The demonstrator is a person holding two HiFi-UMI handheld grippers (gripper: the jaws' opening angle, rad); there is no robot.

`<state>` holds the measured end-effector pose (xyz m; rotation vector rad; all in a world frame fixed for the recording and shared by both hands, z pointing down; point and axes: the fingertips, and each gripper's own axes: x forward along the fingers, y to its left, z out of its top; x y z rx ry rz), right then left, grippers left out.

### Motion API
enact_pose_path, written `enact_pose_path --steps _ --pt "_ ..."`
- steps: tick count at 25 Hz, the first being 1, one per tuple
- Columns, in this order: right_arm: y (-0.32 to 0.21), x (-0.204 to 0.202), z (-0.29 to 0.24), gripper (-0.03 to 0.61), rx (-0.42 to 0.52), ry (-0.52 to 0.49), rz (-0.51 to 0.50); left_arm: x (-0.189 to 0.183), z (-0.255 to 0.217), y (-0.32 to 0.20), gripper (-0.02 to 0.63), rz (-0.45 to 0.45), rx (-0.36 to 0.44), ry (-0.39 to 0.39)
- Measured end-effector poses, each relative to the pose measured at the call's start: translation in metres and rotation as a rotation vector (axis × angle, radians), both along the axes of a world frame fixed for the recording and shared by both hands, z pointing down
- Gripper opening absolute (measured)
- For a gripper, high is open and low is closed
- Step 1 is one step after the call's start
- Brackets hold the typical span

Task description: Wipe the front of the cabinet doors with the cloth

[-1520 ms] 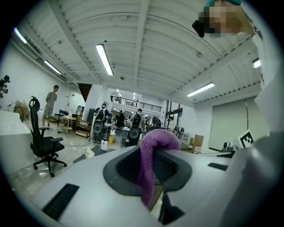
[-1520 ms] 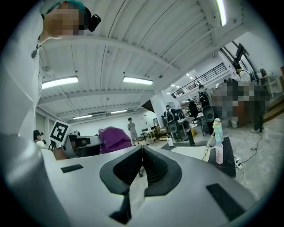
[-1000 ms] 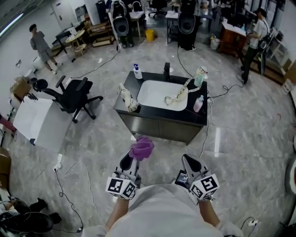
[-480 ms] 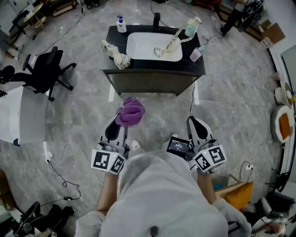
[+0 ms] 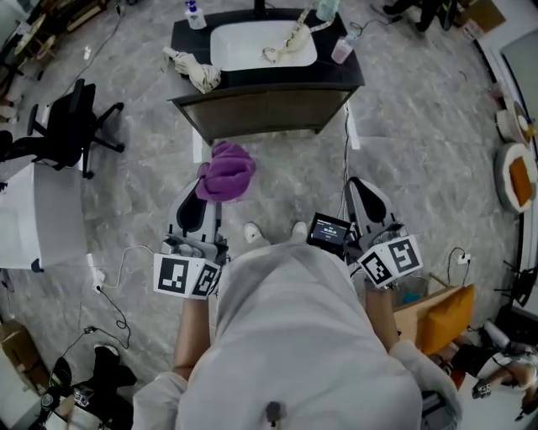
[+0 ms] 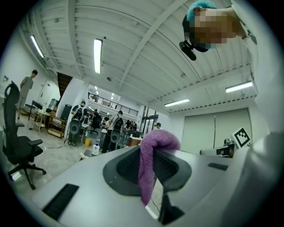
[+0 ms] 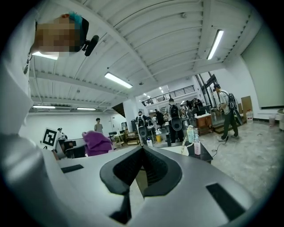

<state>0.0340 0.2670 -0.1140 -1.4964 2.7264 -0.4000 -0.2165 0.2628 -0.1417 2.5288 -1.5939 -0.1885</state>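
Note:
The dark sink cabinet stands at the top of the head view, its two grey-brown doors (image 5: 265, 109) facing me across a stretch of floor. My left gripper (image 5: 208, 186) is shut on a purple cloth (image 5: 225, 172), which bunches over its tips well short of the doors. In the left gripper view the cloth (image 6: 151, 164) hangs down between the closed jaws of the left gripper (image 6: 150, 153). My right gripper (image 5: 361, 191) is held level beside it, shut and empty. The right gripper view shows the right gripper (image 7: 143, 150) with its pads together, the cloth (image 7: 96, 142) off to the left, and the cabinet (image 7: 197, 156) far ahead.
On the black countertop (image 5: 340, 77) are a white basin (image 5: 252, 42), a cream rag (image 5: 195, 71), a pink bottle (image 5: 341, 49) and a soap bottle (image 5: 195, 15). A black office chair (image 5: 71, 126) and white board (image 5: 38, 218) stand left. Cables (image 5: 346, 151) trail on the floor; an orange box (image 5: 445, 319) lies right.
The cabinet has slid toward the top of the head view as the view tilted down. Both grippers stay held in front of the body, the cloth still in the left one.

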Motion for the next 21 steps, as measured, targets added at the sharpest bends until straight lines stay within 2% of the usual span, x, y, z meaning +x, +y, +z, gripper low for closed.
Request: enact_pose_path --steps 7,15,21 --pt "0.005 0.048 0.005 0.026 0.006 -0.035 -0.025 0.043 0.015 0.028 0.058 -0.034 -0.068 -0.006" --pt "0.015 0.072 0.022 0.026 -0.024 -0.084 -0.158 0.095 0.016 0.044 0.058 -0.122 -0.098 0.015" --pt "0.016 0.073 0.028 0.027 -0.024 -0.064 -0.247 0.127 0.021 0.059 0.058 -0.132 -0.092 -0.055"
